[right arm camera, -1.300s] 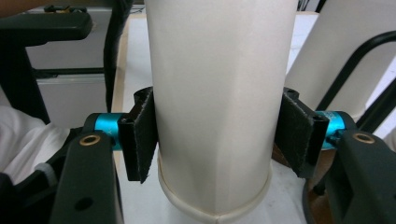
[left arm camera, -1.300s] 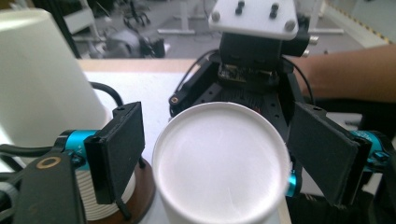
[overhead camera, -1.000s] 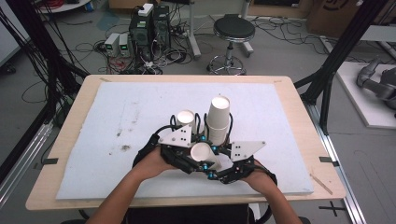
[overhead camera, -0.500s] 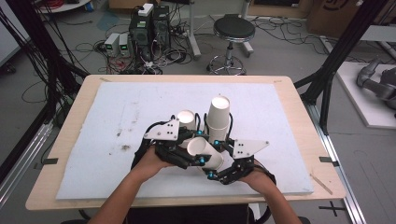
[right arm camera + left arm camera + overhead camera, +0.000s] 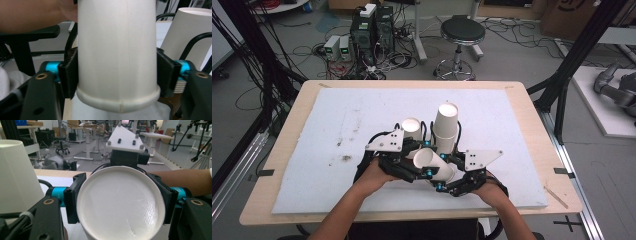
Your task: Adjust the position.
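I've got the paper cup lying on its side in the air, low over the 6 o'clock edge of the white mat, caught between both claws. The left gripper is narrowed onto one end. From its own camera I think that end is the base, though the disc could be the mouth. The right gripper has just been closing, and its pads now sit against the wall just above the rolled lip. The tall cup stack stands at 12 o'clock from the cup and a single cup at 11. If this is a handover, I'd keep one grip firm, ease the other off straight, and avoid crushing the wall or nudging the stack.
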Demonstrator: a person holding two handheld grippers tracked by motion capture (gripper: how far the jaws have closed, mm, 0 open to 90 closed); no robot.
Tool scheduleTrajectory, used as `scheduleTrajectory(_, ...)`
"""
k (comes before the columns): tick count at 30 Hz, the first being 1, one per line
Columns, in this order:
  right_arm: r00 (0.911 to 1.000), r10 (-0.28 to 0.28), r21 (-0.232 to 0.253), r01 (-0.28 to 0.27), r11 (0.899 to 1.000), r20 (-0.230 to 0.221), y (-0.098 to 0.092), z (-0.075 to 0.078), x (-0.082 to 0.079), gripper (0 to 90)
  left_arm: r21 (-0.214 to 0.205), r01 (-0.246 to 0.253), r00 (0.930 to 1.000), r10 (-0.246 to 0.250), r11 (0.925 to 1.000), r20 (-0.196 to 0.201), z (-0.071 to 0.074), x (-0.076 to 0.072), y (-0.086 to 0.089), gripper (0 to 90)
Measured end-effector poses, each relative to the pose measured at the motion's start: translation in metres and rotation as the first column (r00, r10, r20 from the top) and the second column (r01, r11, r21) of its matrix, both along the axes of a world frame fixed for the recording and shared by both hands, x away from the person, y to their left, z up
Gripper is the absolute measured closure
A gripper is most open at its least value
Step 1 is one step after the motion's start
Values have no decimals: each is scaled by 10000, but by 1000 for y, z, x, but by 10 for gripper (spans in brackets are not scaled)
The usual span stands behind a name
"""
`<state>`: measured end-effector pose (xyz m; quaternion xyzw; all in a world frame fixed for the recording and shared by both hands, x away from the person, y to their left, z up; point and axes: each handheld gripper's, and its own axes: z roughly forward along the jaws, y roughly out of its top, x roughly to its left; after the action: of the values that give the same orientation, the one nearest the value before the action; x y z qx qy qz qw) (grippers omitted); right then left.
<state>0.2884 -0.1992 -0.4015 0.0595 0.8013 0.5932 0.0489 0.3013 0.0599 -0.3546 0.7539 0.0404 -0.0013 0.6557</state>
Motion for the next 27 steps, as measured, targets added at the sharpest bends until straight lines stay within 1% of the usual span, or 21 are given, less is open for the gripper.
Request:
scheduleTrajectory(1,10000,0,0,0,10000,0,0,0,0,347,0,0,10000,0,10000,0,0,0,0,356)
scheduleTrajectory(2,9999,113,-84,-113,9999,65,-1,0,1,375,393,-356,9993,352,9986,101,1,-2,1,315)
scheduleTrajectory(3,9999,101,-168,-100,9998,78,-2,0,1,383,635,-560,9984,555,9964,86,3,-2,2,237)
scheduleTrajectory(4,9999,79,-282,-76,9996,111,-2,0,1,389,793,-652,9978,641,9947,168,5,-3,3,200)
scheduleTrajectory(5,9998,24,-451,-15,9990,198,-2,0,1,390,918,-663,9974,635,9936,327,7,-4,5,199)
scheduleTrajectory(6,9997,-23,-622,38,9981,241,-2,-1,1,389,1023,-607,9977,572,9929,374,8,-5,6,199)
scheduleTrajectory(7,9997,-71,-790,90,9968,250,-1,-1,2,389,1023,-607,9977,572,9929,374,8,-5,6,200)
scheduleTrajectory(8,9996,-86,-932,110,9956,265,0,-2,2,388,1302,-488,9980,431,9903,462,10,-6,6,200)
scheduleTrajectory(9,9997,-92,-1014,115,9948,234,1,-2,1,387,1418,-439,9983,380,9889,442,10,-6,6,200)
scheduleTrajectory(10,9997,-10,-1070,37,9943,256,2,-2,1,387,1632,-339,9987,273,9860,425,9,-5,5,202)
scheduleTrajectory(11,9997,71,-1098,-46,9939,227,4,-3,0,387,1706,-302,9988,233,9849,425,8,-5,5,204)
scheduleTrajectory(14,9996,218,-1069,-198,9941,176,5,-2,0,387,1779,-226,9992,166,9838,354,5,-4,3,215)
scheduleTrajectory(15,9996,230,-1062,-214,9941,141,5,-2,0,388,1807,-63,9996,9,9835,298,4,-4,2,230)
scheduleTrajectory(16,9994,304,-1087,-287,9937,140,5,-2,0,388,1807,-63,9996,9,9835,298,4,-4,2,250)
scheduleTrajectory(17,9991,389,-1080,-373,9935,136,5,-2,0,389,2000,172,9989,-254,9796,387,2,-3,1,274)
scheduleTrajectory(18,9988,485,-1068,-474,9932,81,5,-2,-1,390,2000,172,9989,-254,9796,387,2,-3,1,315)
scheduleTrajectory(20,9987,513,-1137,-505,9922,42,6,-3,-1,392,2148,443,9974,-556,9757,467,1,-3,1,363)
scheduleTrajectory(24,9985,538,-1078,-530,9928,52,5,-3,0,395,2057,500,9979,-576,9773,312,-2,-1,3,370)
scheduleTrajectory(25,9983,577,-1003,-572,9933,20,4,-3,0,393,1941,553,9980,-604,9794,203,-3,-1,5,371)
scheduleTrajectory(26,9985,553,-914,-555,9943,-50,3,-2,0,388,1941,553,9980,-604,9794,203,-3,-1,5,372)
scheduleTrajectory(27,9984,569,-841,-572,9948,-63,3,-2,0,378,1832,567,9981,-604,9814,145,-4,0,5,372)
